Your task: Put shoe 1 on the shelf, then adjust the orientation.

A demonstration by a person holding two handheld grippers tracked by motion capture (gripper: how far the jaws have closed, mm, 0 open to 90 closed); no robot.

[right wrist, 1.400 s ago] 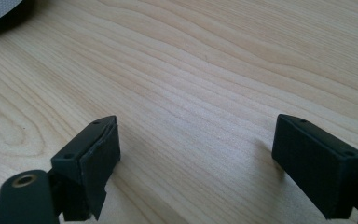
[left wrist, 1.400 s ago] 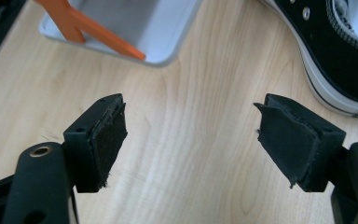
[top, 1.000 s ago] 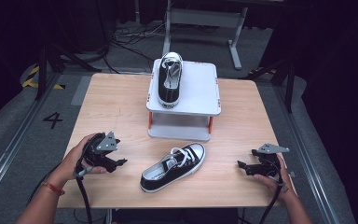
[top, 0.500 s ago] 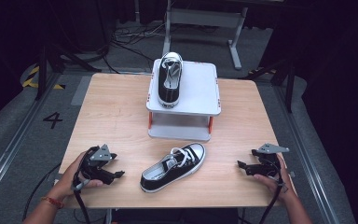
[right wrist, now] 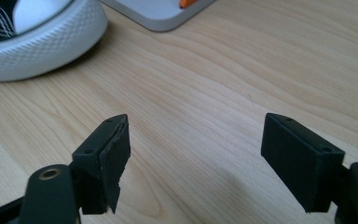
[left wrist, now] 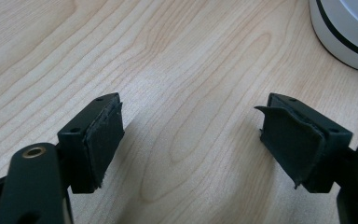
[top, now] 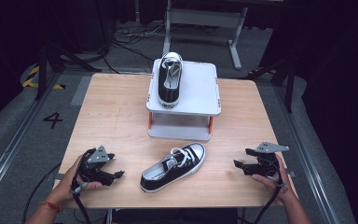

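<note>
A black low-top sneaker [top: 173,166] with white laces and sole lies on the wooden table [top: 112,112], toe pointing to the far right. Its mate [top: 169,79] stands on a white raised platform [top: 198,93]. My left gripper [top: 116,175] rests low near the front left, pointing at the near sneaker's heel [left wrist: 345,28]. Its jaws have just been opening and stand open [left wrist: 191,140] over bare wood. My right gripper [top: 240,164] sits at the front right, aimed at the sneaker's toe [right wrist: 42,42]. Its jaws have just been closing a little but stay open [right wrist: 196,158], with nothing between them.
The platform stands on orange legs [top: 209,125] at the table's far middle, and its base corner [right wrist: 163,11] shows in the right gripper view. Grey floor, a painted "4" [top: 53,120], cables and a metal stand [top: 200,18] surround the table.
My left hand has come down and back toward the table's near edge, settling low on the wood. The right hand and both sneakers have stayed in place.
</note>
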